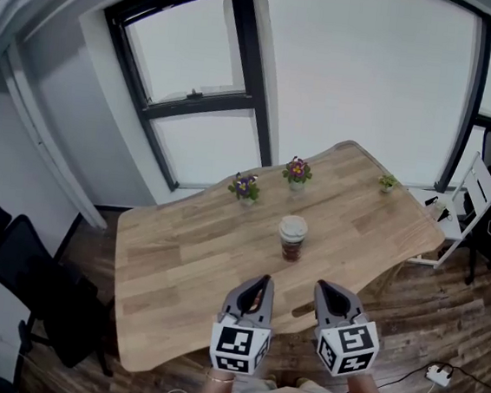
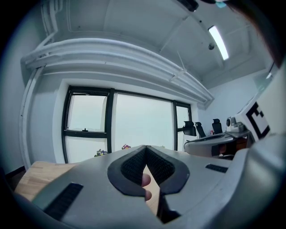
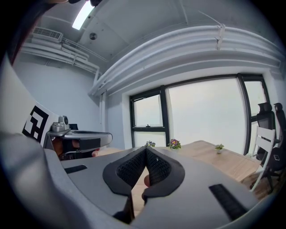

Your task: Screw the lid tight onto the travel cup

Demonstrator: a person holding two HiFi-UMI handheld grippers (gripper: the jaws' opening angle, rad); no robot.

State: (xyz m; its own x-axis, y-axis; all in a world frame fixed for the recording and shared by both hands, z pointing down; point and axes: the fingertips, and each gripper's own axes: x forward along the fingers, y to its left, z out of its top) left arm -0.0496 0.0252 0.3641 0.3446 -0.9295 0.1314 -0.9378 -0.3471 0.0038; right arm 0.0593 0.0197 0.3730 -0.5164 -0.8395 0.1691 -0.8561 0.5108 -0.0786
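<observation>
The travel cup [image 1: 291, 240] stands upright near the middle of the wooden table [image 1: 177, 263], with its pale lid [image 1: 293, 227] resting on top. My left gripper [image 1: 259, 282] and right gripper [image 1: 322, 287] hover side by side over the table's near edge, both short of the cup and pointing toward it. In the left gripper view the jaws [image 2: 145, 149] are pressed together with nothing held. The right gripper view shows the same: jaws [image 3: 145, 150] shut and empty. The cup is hidden behind the jaws in both gripper views.
Three small flower pots [image 1: 245, 186] [image 1: 297, 171] [image 1: 387, 183] stand along the table's far edge by the window. A black chair [image 1: 19, 276] sits at the left, a white folding chair [image 1: 470, 202] at the right. A power strip [image 1: 438, 374] lies on the floor.
</observation>
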